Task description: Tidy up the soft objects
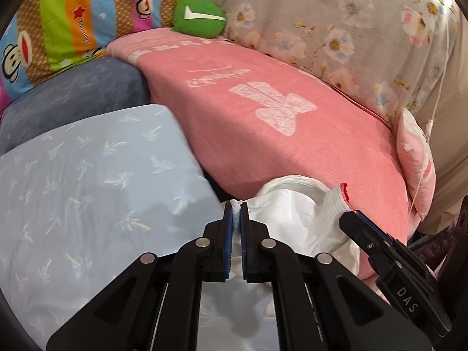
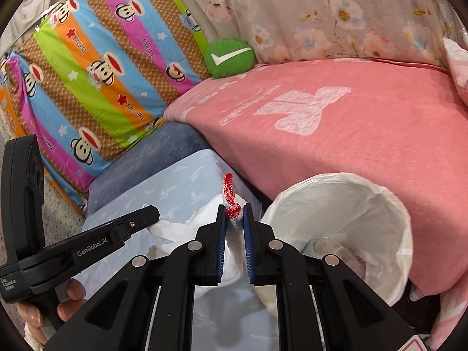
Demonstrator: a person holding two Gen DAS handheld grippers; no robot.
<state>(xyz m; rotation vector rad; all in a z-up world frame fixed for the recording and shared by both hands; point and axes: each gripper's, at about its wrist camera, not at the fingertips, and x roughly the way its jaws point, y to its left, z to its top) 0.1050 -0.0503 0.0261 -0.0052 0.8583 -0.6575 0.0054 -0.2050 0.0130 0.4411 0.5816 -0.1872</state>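
Note:
A white knitted cloth (image 1: 289, 222) with a red-stitched hem (image 2: 229, 185) hangs stretched between both grippers, above a light blue pillow (image 1: 87, 175). In the left wrist view my left gripper (image 1: 235, 207) is shut on one white edge of it. My right gripper (image 2: 235, 209) is shut on the ribbed cuff, and the red hem sticks up past its pads. Each gripper also shows in the other view: the right gripper (image 1: 349, 216) at the lower right and the left gripper (image 2: 153, 210) at the lower left, with a person's hand (image 2: 70, 295) on its handle.
A pink blanket (image 1: 263, 117) covers the bed behind. A green round cushion (image 2: 229, 58), a striped monkey-print cushion (image 2: 96, 82) and a floral quilt (image 2: 336, 14) line the back. A blue-grey cushion (image 1: 73, 93) lies under the pillow. A white bag-lined bin (image 2: 380, 201) stands at the right.

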